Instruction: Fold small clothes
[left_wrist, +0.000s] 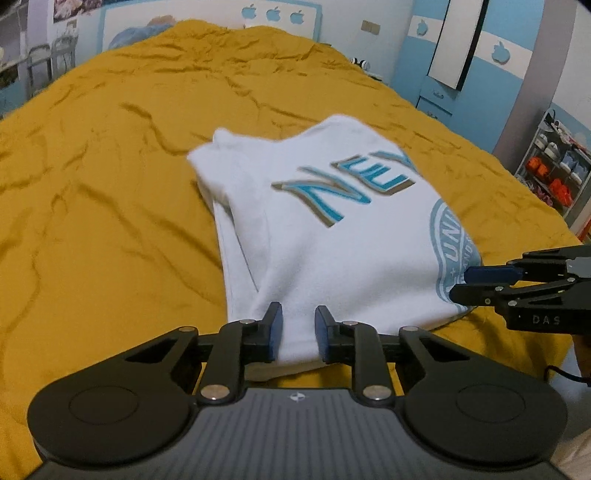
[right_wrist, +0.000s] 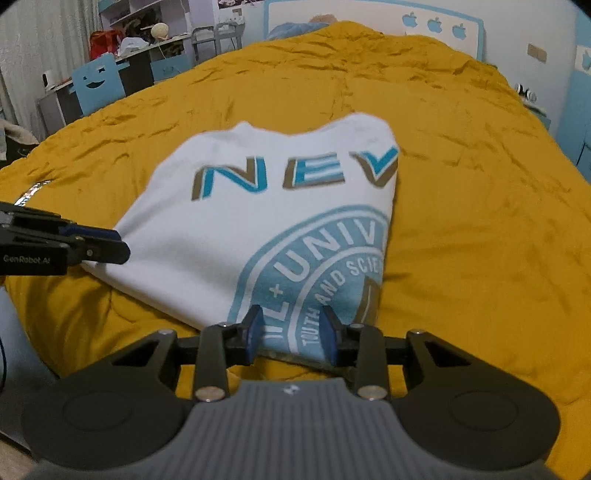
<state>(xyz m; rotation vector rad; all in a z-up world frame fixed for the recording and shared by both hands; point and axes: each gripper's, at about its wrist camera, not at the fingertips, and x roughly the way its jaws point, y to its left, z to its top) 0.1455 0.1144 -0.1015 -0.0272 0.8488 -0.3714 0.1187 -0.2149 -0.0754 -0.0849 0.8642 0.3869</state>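
Left wrist view shows the mustard bedspread (left_wrist: 92, 221) on the left, then the folded white T-shirt (left_wrist: 332, 236) lying on it, its near hem between the narrowly spaced pads of the left gripper (left_wrist: 298, 332); whether those pads press the cloth cannot be told. At the right edge, the right gripper (left_wrist: 469, 284) reaches in at the shirt's near corner. Right wrist view gives the left gripper (right_wrist: 118, 243) at the shirt's left corner, then the right gripper (right_wrist: 291, 334) with its fingers narrowly apart around the printed hem.

Black left claw (left_wrist: 298, 334) and right claw (right_wrist: 291, 334) with blue pads, silver screws.
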